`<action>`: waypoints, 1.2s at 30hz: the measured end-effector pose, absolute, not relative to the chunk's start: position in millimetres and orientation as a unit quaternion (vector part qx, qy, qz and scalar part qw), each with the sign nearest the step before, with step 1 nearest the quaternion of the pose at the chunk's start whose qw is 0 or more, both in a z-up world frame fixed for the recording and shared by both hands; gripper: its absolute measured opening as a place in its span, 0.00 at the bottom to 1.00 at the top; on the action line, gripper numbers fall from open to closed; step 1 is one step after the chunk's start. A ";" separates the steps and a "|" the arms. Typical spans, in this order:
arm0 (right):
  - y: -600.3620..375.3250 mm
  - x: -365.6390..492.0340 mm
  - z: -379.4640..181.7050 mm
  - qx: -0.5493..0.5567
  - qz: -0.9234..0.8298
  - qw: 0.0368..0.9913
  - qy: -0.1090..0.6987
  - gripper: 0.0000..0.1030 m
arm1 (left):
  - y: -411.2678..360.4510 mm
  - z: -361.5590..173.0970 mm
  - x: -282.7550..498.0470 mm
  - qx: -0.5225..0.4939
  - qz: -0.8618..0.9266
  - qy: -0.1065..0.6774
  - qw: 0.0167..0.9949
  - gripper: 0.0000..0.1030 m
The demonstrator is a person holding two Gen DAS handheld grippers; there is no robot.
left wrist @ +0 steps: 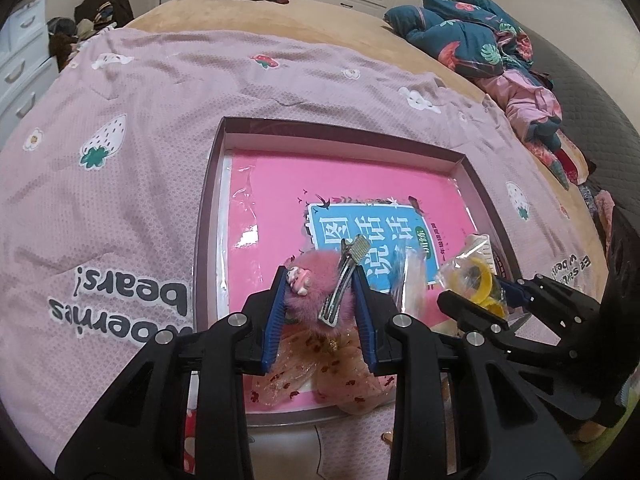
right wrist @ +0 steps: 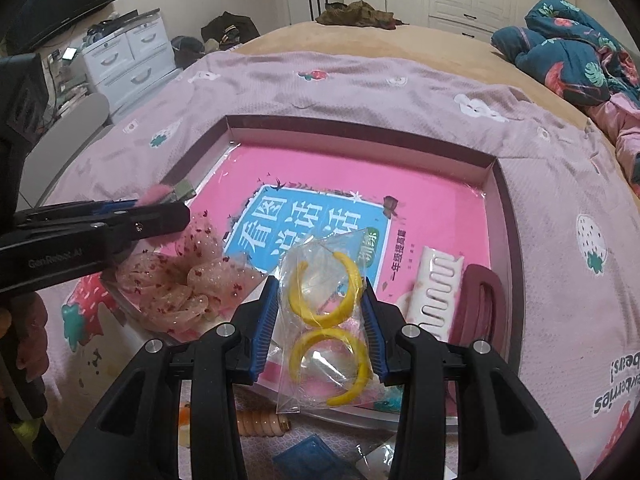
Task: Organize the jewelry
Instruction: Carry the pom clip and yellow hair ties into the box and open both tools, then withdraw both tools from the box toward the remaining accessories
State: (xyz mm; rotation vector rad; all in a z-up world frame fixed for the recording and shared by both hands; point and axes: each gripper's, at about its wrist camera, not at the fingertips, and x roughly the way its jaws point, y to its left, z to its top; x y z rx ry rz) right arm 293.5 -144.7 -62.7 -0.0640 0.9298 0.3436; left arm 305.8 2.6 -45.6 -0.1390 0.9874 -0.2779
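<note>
My left gripper [left wrist: 320,276] is shut on a fluffy pink pom-pom hair clip [left wrist: 308,300], whose metal clip [left wrist: 340,280] sticks up between the pads. It hovers over the near part of a shallow box [left wrist: 224,152] that has a pink book [left wrist: 340,188] lying in it. My right gripper [right wrist: 319,284] is shut on a clear bag of yellow hoops [right wrist: 328,320], above the box's [right wrist: 360,126] near edge. A sheer dotted scrunchie [right wrist: 180,280], a white comb clip [right wrist: 436,284] and a maroon claw clip [right wrist: 480,300] lie inside the box. The left gripper [right wrist: 160,208] shows at the left of the right wrist view.
The box sits on a pink strawberry-print blanket [left wrist: 140,160] spread over a bed. A bundled blue floral quilt [left wrist: 460,36] lies at the far right and white drawers [right wrist: 128,56] stand to the left. A ribbed tan item [right wrist: 260,424] and a blue piece [right wrist: 316,460] lie before the box.
</note>
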 end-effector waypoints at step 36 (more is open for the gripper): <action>-228.9 186.6 64.8 0.032 0.136 0.936 0.323 0.83 | 4.2 74.6 225.7 -0.084 -0.121 0.364 0.920 0.91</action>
